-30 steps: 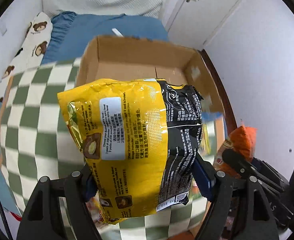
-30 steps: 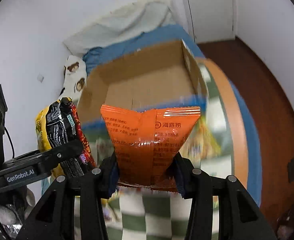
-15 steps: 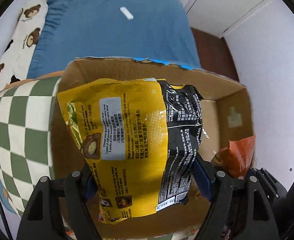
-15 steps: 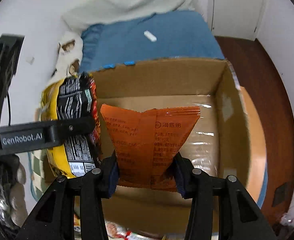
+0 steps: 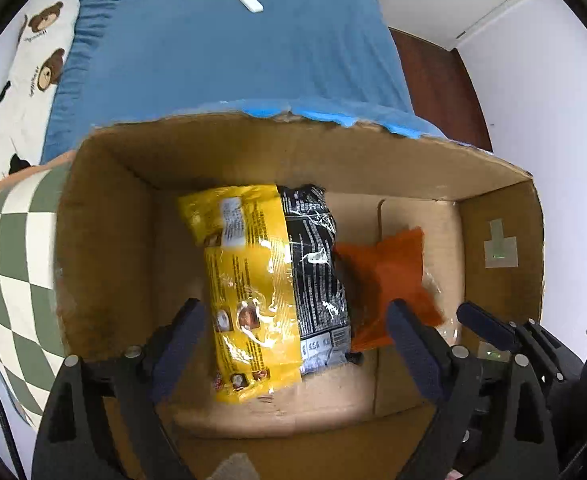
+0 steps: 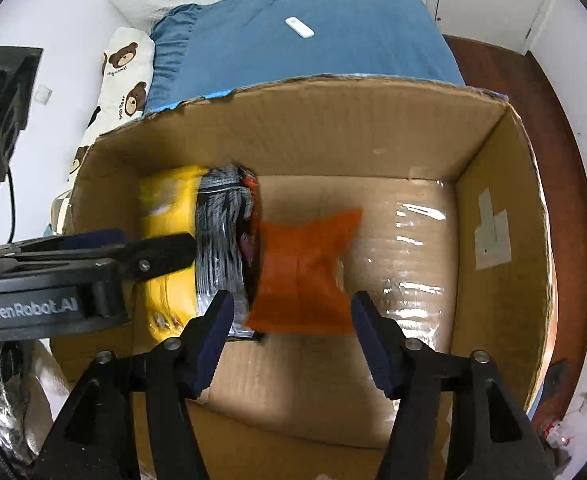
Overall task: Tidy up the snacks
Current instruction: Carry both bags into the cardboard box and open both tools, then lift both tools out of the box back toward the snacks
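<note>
I look straight down into an open cardboard box [image 5: 293, 152] [image 6: 333, 120]. My left gripper [image 5: 293, 316] hangs over it, its jaws opening. The yellow and black snack bag [image 5: 269, 288] is loose below and between them, down in the box, with neither pad on it. My right gripper [image 6: 292, 306] is opening too. Below its spread fingers the orange snack bag [image 6: 305, 272] shows blurred and free of the pads, right of the yellow bag [image 6: 169, 232]. The orange bag [image 5: 385, 276] touches the yellow bag's black side. A left finger [image 6: 161, 254] reaches in from the left.
Behind the box is a bed with a blue cover [image 5: 229, 56], a small white remote [image 5: 247, 0] and a bear-print pillow [image 5: 33, 56]. A green and white checkered cloth [image 5: 9, 264] lies left of the box. Brown floor [image 6: 565, 160] and white walls lie right.
Both grippers came over the box and tipped downward. Both then let go: the yellow bag and the orange bag left the pads and dropped into the box.
</note>
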{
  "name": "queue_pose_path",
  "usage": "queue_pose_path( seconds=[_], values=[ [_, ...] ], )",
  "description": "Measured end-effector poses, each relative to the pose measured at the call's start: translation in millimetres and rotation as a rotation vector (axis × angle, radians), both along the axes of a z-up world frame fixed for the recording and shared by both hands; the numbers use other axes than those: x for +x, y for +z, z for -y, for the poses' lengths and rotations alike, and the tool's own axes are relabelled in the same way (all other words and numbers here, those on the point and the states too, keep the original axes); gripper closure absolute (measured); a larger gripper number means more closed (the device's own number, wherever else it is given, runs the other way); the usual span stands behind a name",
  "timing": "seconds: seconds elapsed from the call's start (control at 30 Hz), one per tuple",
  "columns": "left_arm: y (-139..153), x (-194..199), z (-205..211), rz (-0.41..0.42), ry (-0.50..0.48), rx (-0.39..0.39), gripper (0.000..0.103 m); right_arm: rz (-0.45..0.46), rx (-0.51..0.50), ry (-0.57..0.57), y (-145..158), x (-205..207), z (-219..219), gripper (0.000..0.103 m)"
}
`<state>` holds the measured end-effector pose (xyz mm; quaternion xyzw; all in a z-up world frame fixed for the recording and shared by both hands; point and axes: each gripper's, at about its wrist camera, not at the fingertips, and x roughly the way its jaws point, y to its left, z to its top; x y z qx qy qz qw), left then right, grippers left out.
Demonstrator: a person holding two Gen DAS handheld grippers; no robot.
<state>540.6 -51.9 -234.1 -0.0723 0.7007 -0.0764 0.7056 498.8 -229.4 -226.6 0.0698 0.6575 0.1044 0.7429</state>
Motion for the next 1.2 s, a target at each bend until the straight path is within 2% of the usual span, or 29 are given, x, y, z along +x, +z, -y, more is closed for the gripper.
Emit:
queue_pose_path(
  seconds=[0.1, 0.2, 0.47, 0.73, 0.8, 0.83, 0.93, 1.07, 1.2],
  values=[
    [4, -3, -4, 0.014, -0.003, 0.006, 0.011, 0.002, -0.015, -0.009, 1, 0, 6, 0.039],
    [16, -12, -7, 0.063, 0.004, 0.039, 0.011, 0.005, -0.02, -0.024, 8, -6, 3, 0.038],
    [57, -54, -11, 0.205, 0.019, 0.078, 0.011, 0.073, -0.027, -0.025, 49, -43, -6, 0.035],
    [92, -103, -20, 0.281, 0.047, 0.054, 0.011, 0.148, -0.004, -0.039, 88, -86, -3, 0.035],
    [102, -118, -24, 0.298, 0.06, 0.035, 0.011, 0.169, 0.005, -0.044, 98, -98, -1, 0.028],
    [105, -124, -23, 0.306, 0.064, 0.03, 0.011, 0.182, 0.012, -0.043, 104, -105, -1, 0.021],
    [118, -150, -30, 0.34, 0.083, 0.023, 0.011, 0.213, 0.028, -0.016, 115, -131, -5, 0.019],
    [121, -194, -45, 0.374, 0.107, 0.049, 0.011, 0.227, 0.034, 0.047, 114, -174, -18, 0.019],
    [94, -257, -68, 0.349, 0.13, 0.126, 0.011, 0.143, 0.105, 0.048, 82, -221, -28, 0.019]
  ],
)
